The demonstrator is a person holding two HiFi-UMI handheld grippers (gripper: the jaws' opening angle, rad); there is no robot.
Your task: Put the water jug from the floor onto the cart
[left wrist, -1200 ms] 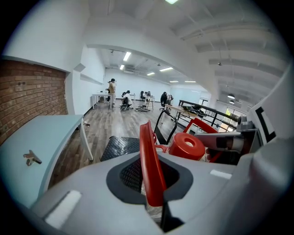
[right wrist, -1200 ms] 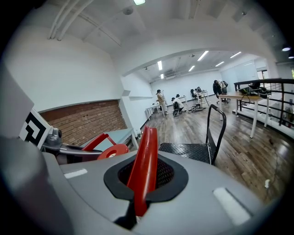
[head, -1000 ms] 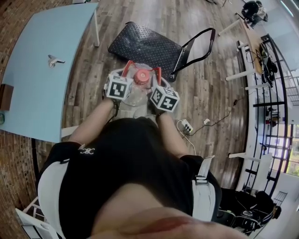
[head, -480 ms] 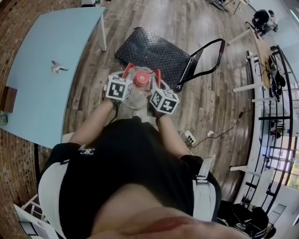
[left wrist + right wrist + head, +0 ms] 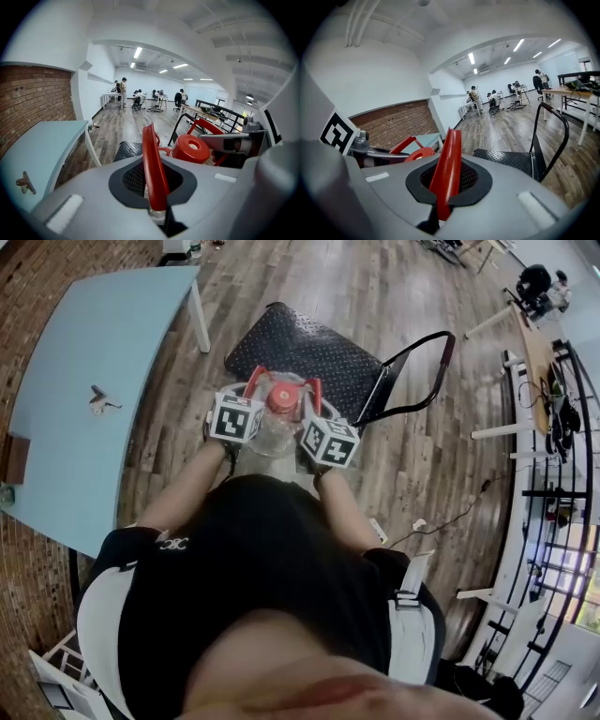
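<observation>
The left gripper (image 5: pixel 249 390) and right gripper (image 5: pixel 314 399) each clamp a red handle (image 5: pixel 153 164) of the water jug (image 5: pixel 281 397).

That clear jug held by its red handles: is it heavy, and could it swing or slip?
Probably heavy for its size: the water jug hangs from the left hand-held gripper and the right hand-held gripper. Its thin red handles look smooth, so it might slip or swing. The clear body looks rigid.
</observation>
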